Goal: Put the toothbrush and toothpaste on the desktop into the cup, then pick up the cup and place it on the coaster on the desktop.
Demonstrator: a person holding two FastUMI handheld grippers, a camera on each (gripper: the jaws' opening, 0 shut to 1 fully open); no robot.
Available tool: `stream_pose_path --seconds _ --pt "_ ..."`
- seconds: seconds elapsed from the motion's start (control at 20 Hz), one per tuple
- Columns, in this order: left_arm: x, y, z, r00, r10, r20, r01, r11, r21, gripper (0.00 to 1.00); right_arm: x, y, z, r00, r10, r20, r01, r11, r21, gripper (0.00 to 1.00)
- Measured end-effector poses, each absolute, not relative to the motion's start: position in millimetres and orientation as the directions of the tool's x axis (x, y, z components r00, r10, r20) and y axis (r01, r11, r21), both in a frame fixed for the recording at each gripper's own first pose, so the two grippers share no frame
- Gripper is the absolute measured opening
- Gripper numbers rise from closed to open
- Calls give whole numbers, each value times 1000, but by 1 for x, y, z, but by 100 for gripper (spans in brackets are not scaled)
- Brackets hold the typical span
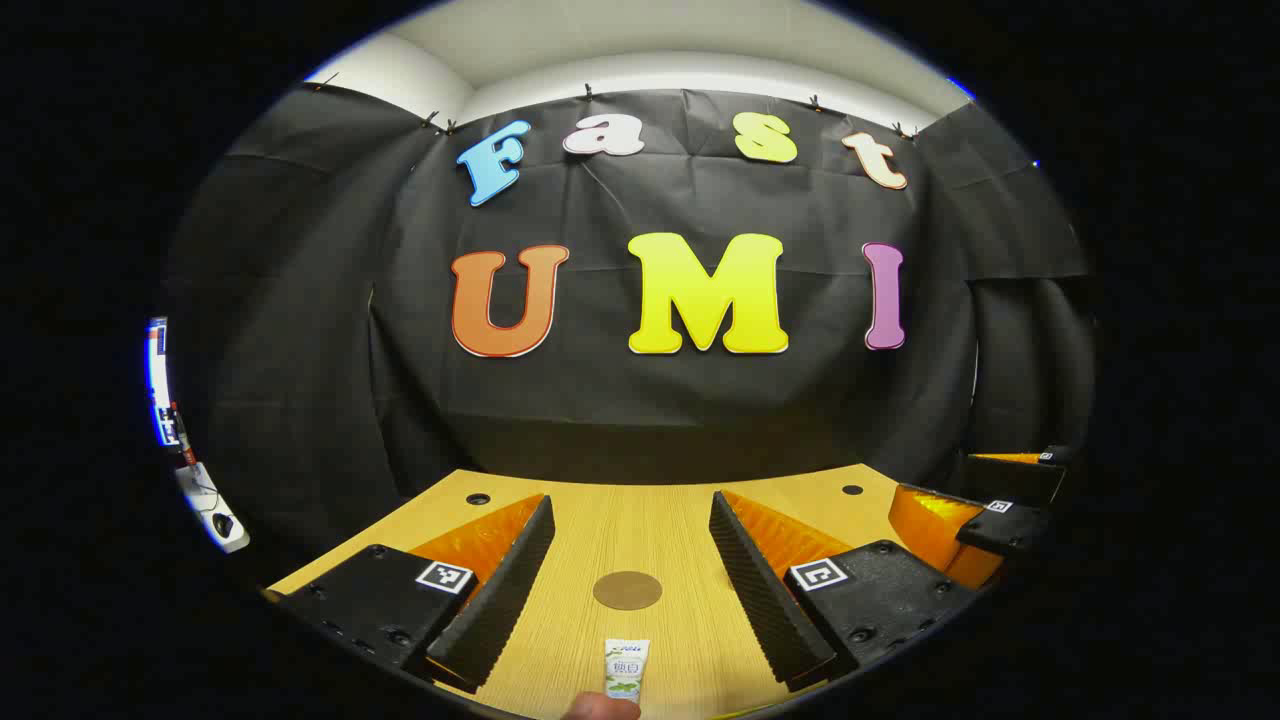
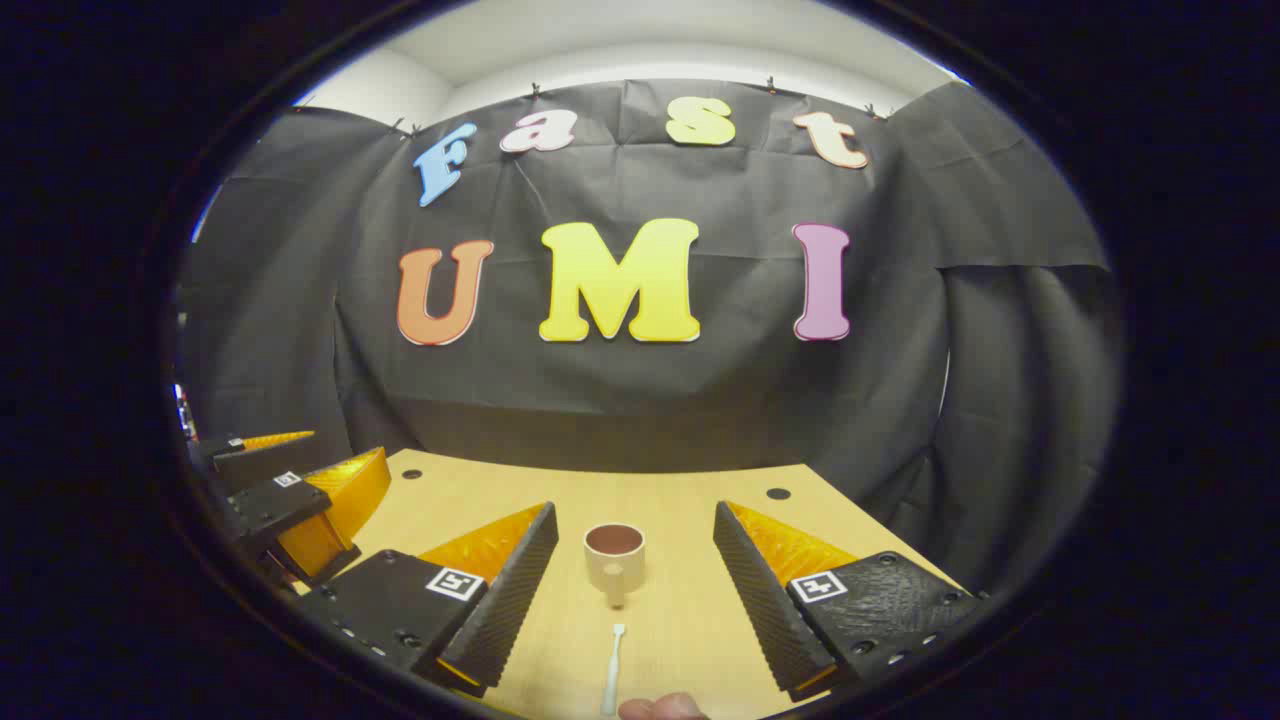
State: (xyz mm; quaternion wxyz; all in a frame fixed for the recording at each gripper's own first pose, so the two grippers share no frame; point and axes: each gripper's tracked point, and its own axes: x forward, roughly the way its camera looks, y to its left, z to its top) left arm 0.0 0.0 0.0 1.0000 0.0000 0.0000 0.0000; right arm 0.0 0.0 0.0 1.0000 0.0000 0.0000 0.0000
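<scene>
In the left gripper view the left hand-held gripper [image 1: 630, 590] hovers over the wooden counter [image 1: 680, 520] with its fingers spread wide, holding nothing. Between them lies the round brown coaster [image 1: 627, 590], flat on the wood. Just nearer than the coaster lies the toothpaste [image 1: 626, 668], its long axis running straight toward the coaster and its flat crimped end pointing at it. The other hand-held gripper shows at that view's right edge.

In the right gripper view the right hand-held gripper [image 2: 635, 585] is likewise spread and empty. The cup [image 2: 614, 556] stands upright between its fingers, handle facing the camera. The white toothbrush [image 2: 612, 670] lies nearer than the cup, lengthwise, head pointing at the cup.
</scene>
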Motion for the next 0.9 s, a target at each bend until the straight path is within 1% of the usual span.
stream_pose_path --seconds 0.05,0.1,0.2,0.25,0.3,0.35,0.4,0.45,0.5,0.55,0.9 --pt "-1 0 0 1000 -5 1 5 1000 3 99 0 0 -2 1000 -1 -2 1 1000 1 95" --pt "0 1 0 1000 -8 3 8 1000 6 99 0 1 -2 1000 -4 0 4 1000 -5 98" --pt "-2 0 -4 1000 -17 -3 17 1000 5 99 1 1 -4 1000 -10 -5 10 1000 -17 98" --pt "0 1 -7 1000 -19 -9 19 1000 3 99 2 2 -7 1000 -9 -10 9 1000 -19 95" --pt "1 0 -8 1000 -21 -12 22 1000 3 99 2 3 -8 1000 -9 -12 8 1000 -24 98" --pt "2 -1 -9 1000 -21 -16 21 1000 5 99 2 5 -9 1000 -7 -11 7 999 -37 98" --pt "2 -1 -10 1000 -22 -16 22 1000 6 99 1 6 -7 1000 -7 -7 6 999 -49 95" --pt "3 0 -11 1000 -21 -17 21 1000 7 99 0 8 -7 1000 -1 -3 1 998 -55 98" --pt "3 -1 -12 1000 -22 -16 22 1000 6 99 1 9 -5 1000 2 0 -2 998 -56 98" --pt "4 -3 -13 999 -25 -20 25 1000 8 99 2 9 -6 1000 4 2 -4 998 -56 95" --pt "6 -12 -15 999 -35 -23 35 999 19 99 11 2 -8 1000 -1 -5 0 1000 -31 95"
